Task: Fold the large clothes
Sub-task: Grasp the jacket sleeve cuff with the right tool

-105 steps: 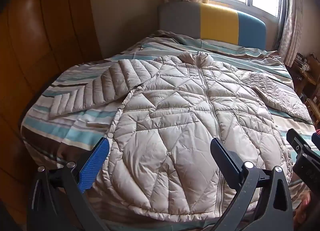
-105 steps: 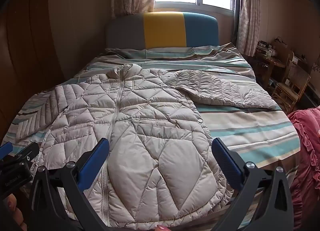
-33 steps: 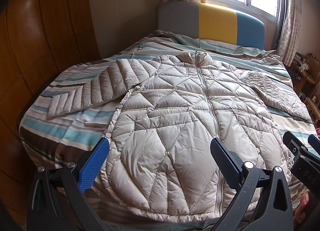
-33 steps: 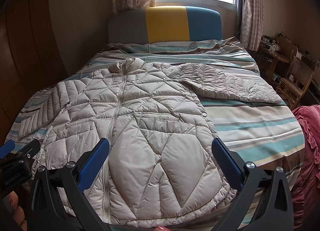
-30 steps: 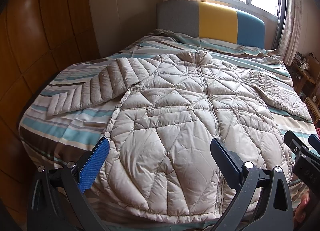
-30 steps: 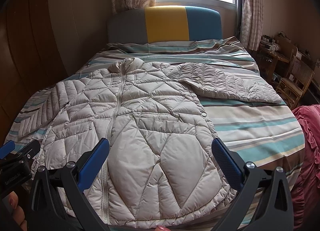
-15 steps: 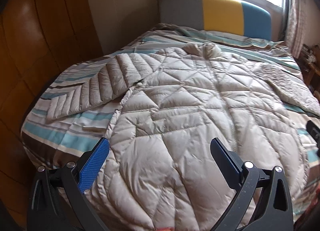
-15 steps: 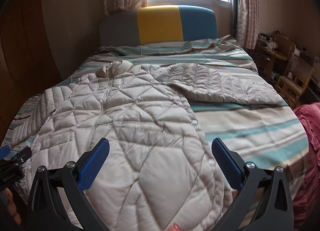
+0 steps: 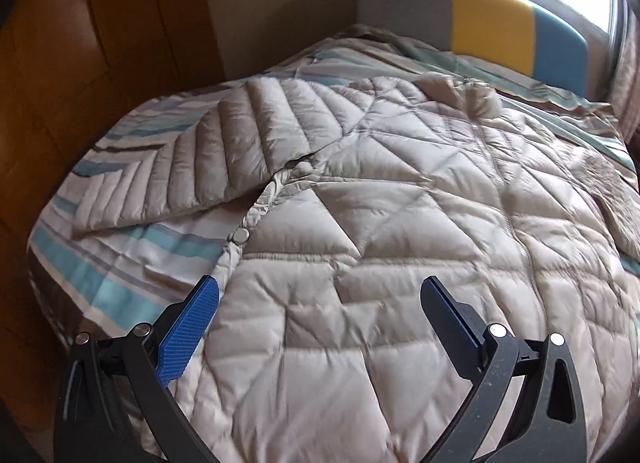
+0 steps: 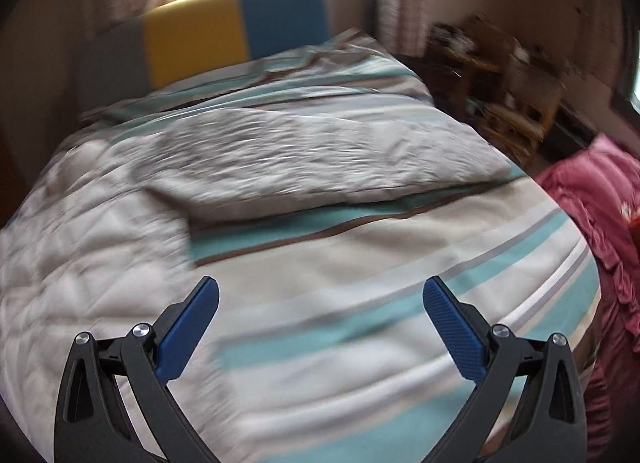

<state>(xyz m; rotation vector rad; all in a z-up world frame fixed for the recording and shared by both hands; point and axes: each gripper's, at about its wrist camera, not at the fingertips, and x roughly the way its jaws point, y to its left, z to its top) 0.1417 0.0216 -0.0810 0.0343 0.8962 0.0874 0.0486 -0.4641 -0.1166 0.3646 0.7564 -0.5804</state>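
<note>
Beige quilted jacket [image 9: 400, 223] — flat on bed [image 10: 400, 263] | both grippers spread

The pale beige quilted puffer jacket [image 9: 400, 223] is soft cloth with a faint sheen, stitched into puffy panels, with a round metal snap [image 9: 240, 236] at its edge. Under it, the striped teal, white and brown bedsheet [image 10: 400, 263] is matt woven cloth. Beside the bed, the brown wood wardrobe panel [image 9: 80, 63] looks glossy. The left tool [image 9: 320, 327] has matt black plastic arms and knurled blue pads [image 9: 188, 331].
</note>
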